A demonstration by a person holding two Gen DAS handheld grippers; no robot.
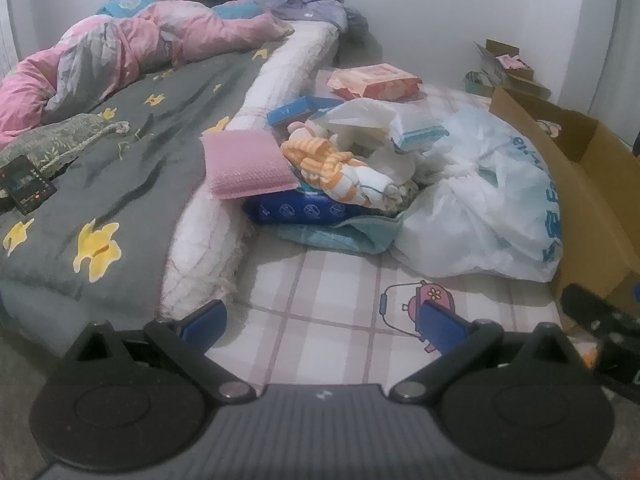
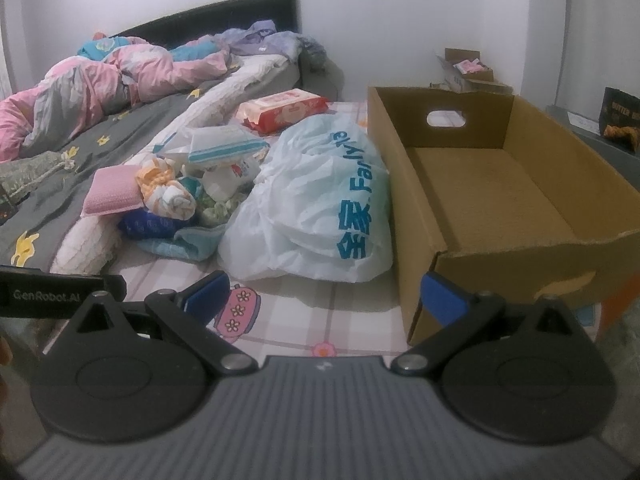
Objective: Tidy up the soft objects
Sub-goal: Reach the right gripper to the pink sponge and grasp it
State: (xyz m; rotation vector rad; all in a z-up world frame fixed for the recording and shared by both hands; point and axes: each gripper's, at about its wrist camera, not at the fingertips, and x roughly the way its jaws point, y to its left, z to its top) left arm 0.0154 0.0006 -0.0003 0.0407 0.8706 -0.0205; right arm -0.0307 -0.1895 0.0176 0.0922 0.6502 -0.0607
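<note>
While pile [image 2: 188, 192] crowds bag [image 2: 320, 208] | box [image 2: 500, 200] empty | sheet [image 2: 320, 320] bare

Place: home bedroom
Bed: dark headboard [image 2: 224, 12] against white wall, plaid sheet [image 1: 320, 300]
Bedding: rumpled pink quilt [image 1: 120, 48], grey blanket [image 1: 100, 200] with yellow prints
Clutter: cardboard box [image 2: 500, 184], plastic bag [image 2: 320, 200], wipes pack [image 2: 284, 110]

Cardboard box [image 1: 576, 160] cut off by the left wrist view's right edge, blue pack [image 1: 304, 210] mostly buried under rolled cloths, dark bag [image 2: 620, 120] clipped at the right wrist view's edge, its lettering partly unreadable, far small boxes [image 2: 468, 70] too small to make out
</note>
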